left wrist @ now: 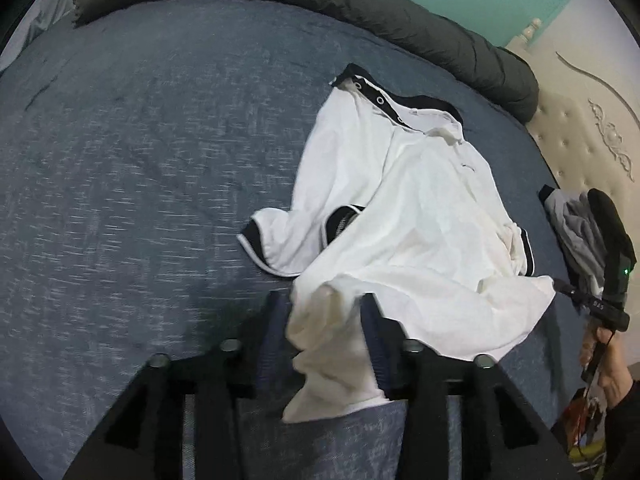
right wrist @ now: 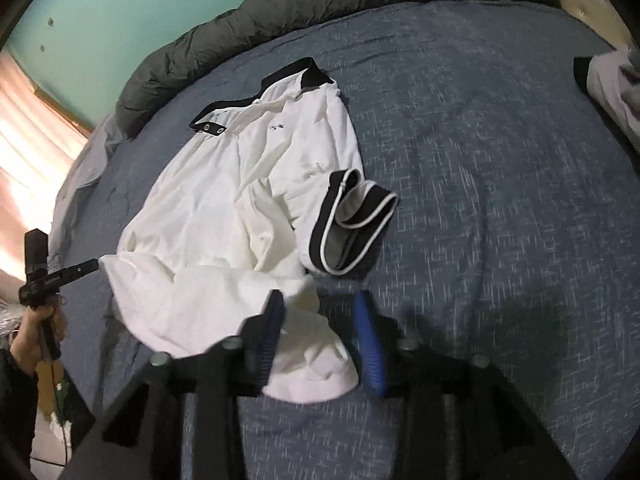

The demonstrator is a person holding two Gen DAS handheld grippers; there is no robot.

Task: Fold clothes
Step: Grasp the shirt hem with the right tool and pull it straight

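Note:
A white polo shirt (left wrist: 420,208) with a black collar and black sleeve cuffs lies crumpled on the blue bed cover (left wrist: 140,160), collar at the far end. My left gripper (left wrist: 322,300) stands open at the shirt's near hem, and a loose corner of white cloth hangs between its fingers. In the right wrist view the same shirt (right wrist: 224,200) spreads to the left, one cuffed sleeve (right wrist: 352,220) folded out to the right. My right gripper (right wrist: 319,298) is also open, with the other hem corner lying slack between its blue pads (right wrist: 370,344).
A dark grey duvet (left wrist: 360,4) is rolled along the bed's far edge. A pile of grey and black clothes (left wrist: 580,232) sits by the cream tufted headboard (left wrist: 580,140). A person's hand (right wrist: 36,336) holds the other gripper's handle. Bare bed cover (right wrist: 500,200) surrounds the shirt.

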